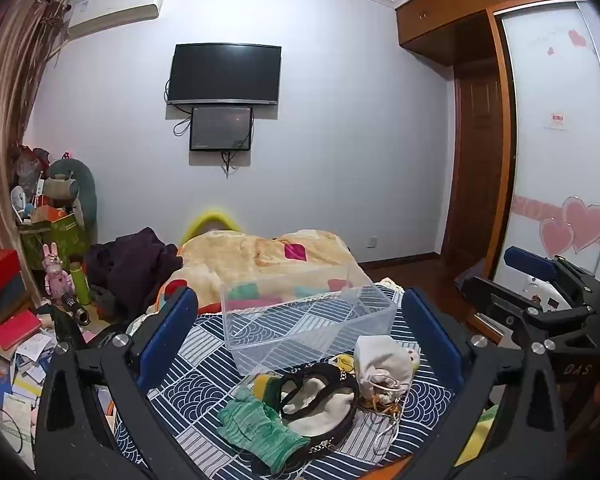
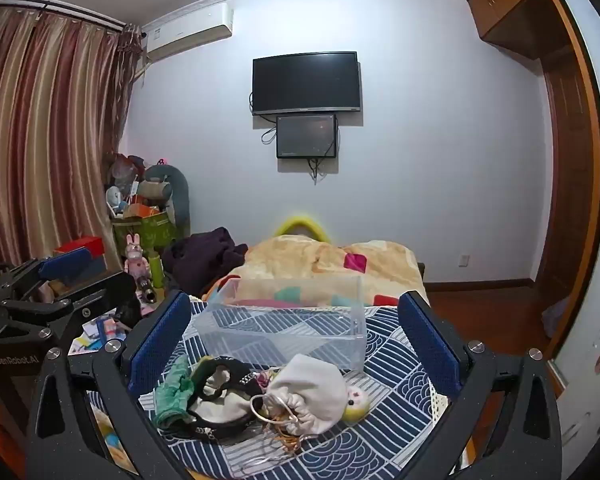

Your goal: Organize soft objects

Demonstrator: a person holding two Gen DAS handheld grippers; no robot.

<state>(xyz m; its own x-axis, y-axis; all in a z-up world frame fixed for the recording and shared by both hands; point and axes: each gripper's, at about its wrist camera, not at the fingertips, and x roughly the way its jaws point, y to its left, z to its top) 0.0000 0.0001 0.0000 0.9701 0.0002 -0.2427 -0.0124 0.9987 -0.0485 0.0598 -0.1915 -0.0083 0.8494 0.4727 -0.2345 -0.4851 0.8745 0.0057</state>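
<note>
Both grippers, left gripper and right gripper, gape wide, holding nothing. Clear bin sits at 12 o'clock on the bed; pouch, then glove, lie nearer. Best practice: pinch the pouch's bunched neck, then lift over the bin's rim.

1. Storage box: clear plastic, smooth, glossy
2. Green glove: coarse knit cloth, matt
3. Drawstring pouch: soft cream cloth, matt
4. Bed cover: printed woven cloth, matt
5. Blanket: fleecy plush
6. Right gripper pads: blue, textured; frame matt black
7. Wardrobe: glossy wood
</note>
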